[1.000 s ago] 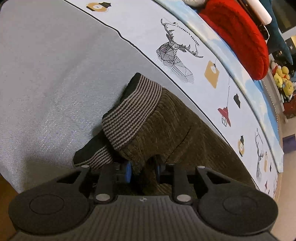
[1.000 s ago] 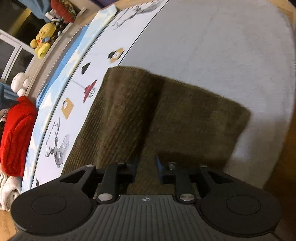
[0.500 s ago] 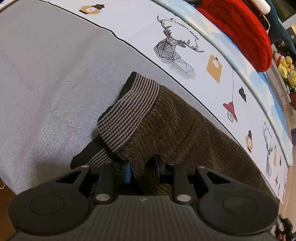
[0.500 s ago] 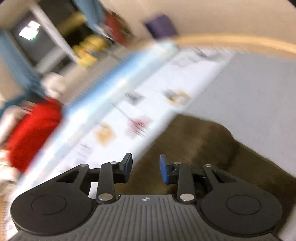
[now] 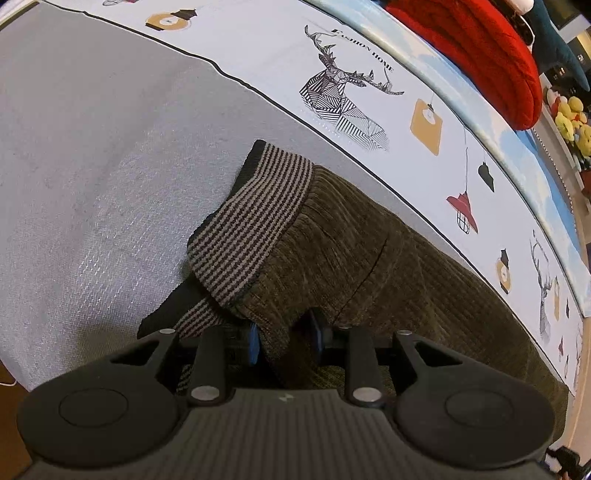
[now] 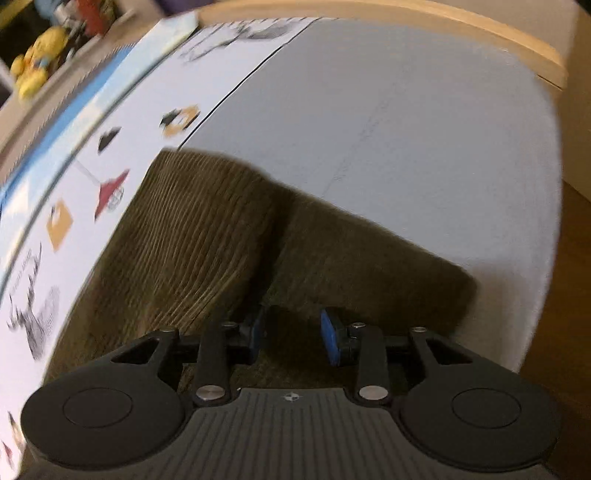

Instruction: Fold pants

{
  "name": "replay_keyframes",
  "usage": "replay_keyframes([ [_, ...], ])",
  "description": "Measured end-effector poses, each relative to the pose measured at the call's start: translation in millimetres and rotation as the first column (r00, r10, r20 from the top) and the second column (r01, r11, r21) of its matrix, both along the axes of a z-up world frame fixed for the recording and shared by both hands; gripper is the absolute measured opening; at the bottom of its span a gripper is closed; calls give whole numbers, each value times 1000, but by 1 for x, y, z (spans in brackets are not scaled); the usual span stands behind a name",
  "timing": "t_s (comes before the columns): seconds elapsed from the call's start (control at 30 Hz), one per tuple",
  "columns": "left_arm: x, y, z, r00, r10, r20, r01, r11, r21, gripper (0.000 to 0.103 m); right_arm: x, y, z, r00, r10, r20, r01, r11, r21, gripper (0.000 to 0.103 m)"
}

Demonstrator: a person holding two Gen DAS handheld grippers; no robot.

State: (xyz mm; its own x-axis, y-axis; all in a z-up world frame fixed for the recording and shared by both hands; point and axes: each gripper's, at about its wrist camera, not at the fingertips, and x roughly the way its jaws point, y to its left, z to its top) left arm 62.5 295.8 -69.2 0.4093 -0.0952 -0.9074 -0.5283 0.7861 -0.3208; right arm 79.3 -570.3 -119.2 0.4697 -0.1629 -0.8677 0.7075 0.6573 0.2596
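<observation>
Dark olive corduroy pants [image 5: 351, 251] lie on a grey bed sheet [image 5: 92, 147], and their striped waistband [image 5: 255, 221] is folded over at the left. My left gripper [image 5: 284, 334] pinches a raised fold of the fabric just below the waistband. Its jaws are starting to open, with the fold still between the blue pads. In the right wrist view the two leg ends [image 6: 369, 240] lie side by side on the sheet. My right gripper [image 6: 293, 334] hovers over them with its jaws opening. Its pads stand apart and nothing is pressed between them.
A white strip printed with deer and lanterns [image 5: 351, 85] runs along the pants' far side. Beyond it lie a red knitted cushion [image 5: 480, 48] and yellow plush toys [image 5: 570, 118]. A wooden bed edge [image 6: 480, 26] borders the sheet in the right wrist view.
The right gripper has let go of the leg fabric and its jaws have parted. Its view swung up and back down. The left gripper kept its hold and hardly moved.
</observation>
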Motion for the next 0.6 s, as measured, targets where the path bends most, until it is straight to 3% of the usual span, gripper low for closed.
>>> replay_keyframes([
  [0.1,0,0,0,1000,2,3,-2,1000,-4,30,17,13,-3,995,66,69,-64,998,-20,36],
  [0.23,-1,0,0,1000,-6,7,6,1000,-5,30,30,14,-5,971,45,234,-72,991,111,36],
  [0.3,-1,1,0,1000,-10,8,10,1000,-4,30,37,13,-4,961,26,274,-67,988,141,36],
  [0.6,2,-2,-2,999,-33,7,33,999,-2,37,52,8,-15,967,9,256,-55,984,171,50],
])
